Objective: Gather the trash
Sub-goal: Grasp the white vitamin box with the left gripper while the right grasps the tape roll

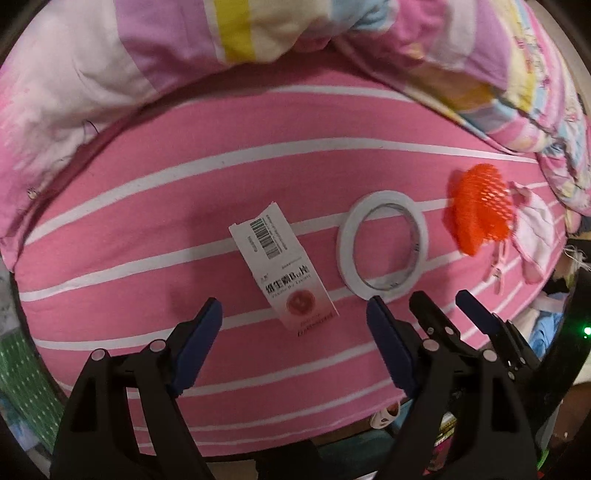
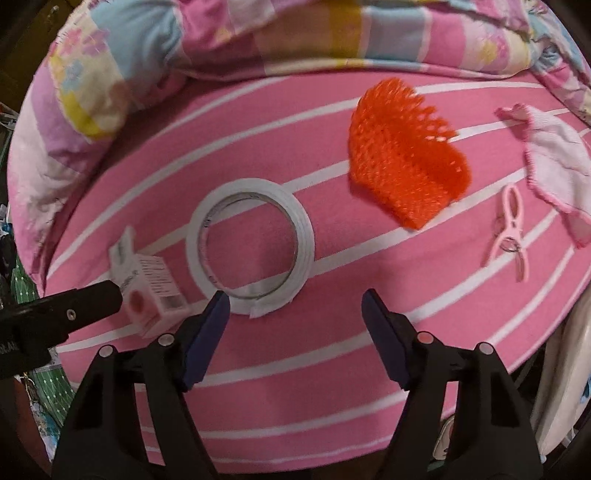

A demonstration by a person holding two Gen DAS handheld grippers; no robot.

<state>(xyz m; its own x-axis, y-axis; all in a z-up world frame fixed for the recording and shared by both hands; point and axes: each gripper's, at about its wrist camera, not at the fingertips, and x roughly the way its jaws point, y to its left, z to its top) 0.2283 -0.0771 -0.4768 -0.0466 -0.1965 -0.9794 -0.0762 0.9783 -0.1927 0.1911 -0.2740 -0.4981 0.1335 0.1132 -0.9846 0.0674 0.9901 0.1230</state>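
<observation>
- The left gripper (image 1: pixel 293 310) hovers low over the pink striped bedsheet (image 1: pixel 147 229), jaws spread wide and holding nothing.
- Straight ahead of it, between its two blue fingertips (image 1: pixel 212 310) and a little beyond, lies the small medicine box (image 1: pixel 282 271), flat on the sheet, barcode end pointing away.
- Just beside the left gripper's right-hand tip sits the white tape roll (image 1: pixel 382 245), lying flat, well clear of the box.
- Farther off to the right rests the orange foam net (image 1: pixel 480 210), crumpled on the sheet.
- The right gripper (image 2: pixel 295 302) is released as well, jaws wide apart with only sheet between them.
- In the right wrist view the tape roll (image 2: pixel 249 240) lies just beyond that gripper's left-hand tip, its loose end close to the blue pad (image 2: pixel 218 302); whether they touch cannot be told.
- The foam net (image 2: pixel 404 157) sits ahead and to the right of the right gripper, well apart from it.
- A pink clothespin (image 2: pixel 509 232) lies farther right, near a pink-edged cloth (image 2: pixel 554 162).
- The medicine box (image 2: pixel 151 288) shows at the right gripper's left, partly behind the other tool's black arm.
- A patchwork quilt (image 2: pixel 258 33) bunches up along the far side.
</observation>
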